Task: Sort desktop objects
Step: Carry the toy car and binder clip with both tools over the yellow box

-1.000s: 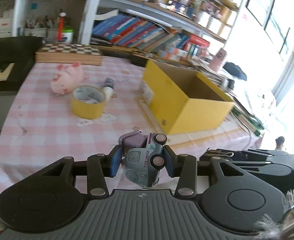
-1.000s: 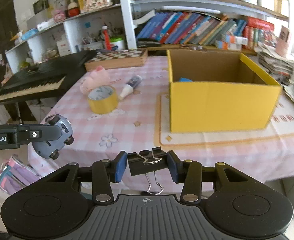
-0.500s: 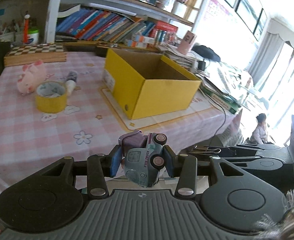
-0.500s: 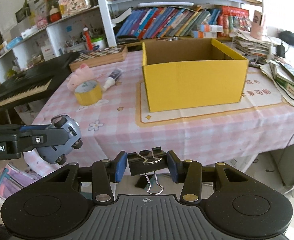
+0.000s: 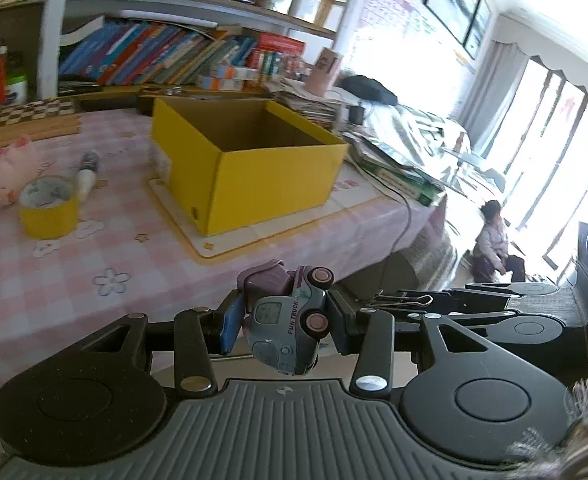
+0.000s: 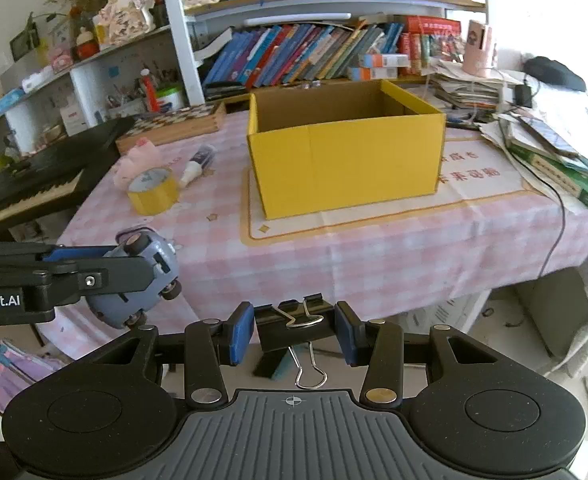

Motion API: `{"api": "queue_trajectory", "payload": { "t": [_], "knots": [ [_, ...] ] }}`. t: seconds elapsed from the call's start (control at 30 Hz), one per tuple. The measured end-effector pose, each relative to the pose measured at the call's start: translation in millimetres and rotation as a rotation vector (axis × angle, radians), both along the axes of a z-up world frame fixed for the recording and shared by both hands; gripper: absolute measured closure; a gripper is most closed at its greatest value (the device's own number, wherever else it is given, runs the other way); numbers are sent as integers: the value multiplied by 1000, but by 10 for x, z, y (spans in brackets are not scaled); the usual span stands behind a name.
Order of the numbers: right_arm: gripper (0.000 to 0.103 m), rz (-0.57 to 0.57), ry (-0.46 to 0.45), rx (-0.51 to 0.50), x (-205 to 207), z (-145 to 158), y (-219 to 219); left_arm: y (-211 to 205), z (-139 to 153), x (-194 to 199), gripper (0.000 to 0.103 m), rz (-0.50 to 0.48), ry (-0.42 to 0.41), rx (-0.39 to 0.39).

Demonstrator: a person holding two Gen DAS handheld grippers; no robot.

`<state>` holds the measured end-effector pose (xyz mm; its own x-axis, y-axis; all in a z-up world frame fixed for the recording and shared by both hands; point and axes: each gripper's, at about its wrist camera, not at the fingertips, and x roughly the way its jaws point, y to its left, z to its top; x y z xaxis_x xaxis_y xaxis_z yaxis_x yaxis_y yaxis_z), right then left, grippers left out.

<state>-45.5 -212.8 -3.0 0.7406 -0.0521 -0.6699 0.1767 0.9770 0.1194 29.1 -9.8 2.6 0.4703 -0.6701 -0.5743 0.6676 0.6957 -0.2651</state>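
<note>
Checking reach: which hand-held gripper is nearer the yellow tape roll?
Left. The left hand-held gripper, holding the toy truck, sits on the yellow tape roll side of the table; the right hand-held gripper, clamping the binder clip, faces the yellow box.

Box (image 6: 345, 168) floor is hidden behind its near wall, so any contents can't be told. The pig (image 6: 140, 156) sits half behind the tape (image 6: 154, 192). The keyboard (image 6: 26, 184) runs off the left edge. Book (image 6: 294, 52) titles are too small to read.
</note>
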Motion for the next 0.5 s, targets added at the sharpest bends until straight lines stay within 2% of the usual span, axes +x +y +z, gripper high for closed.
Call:
{"api": "queue_trajectory", "payload": {
  "t": [0.5],
  "knots": [
    [60, -67, -6, -9, -162, 59, -42, -130, 42, -91, 62, -101, -28, -7]
  ]
}}
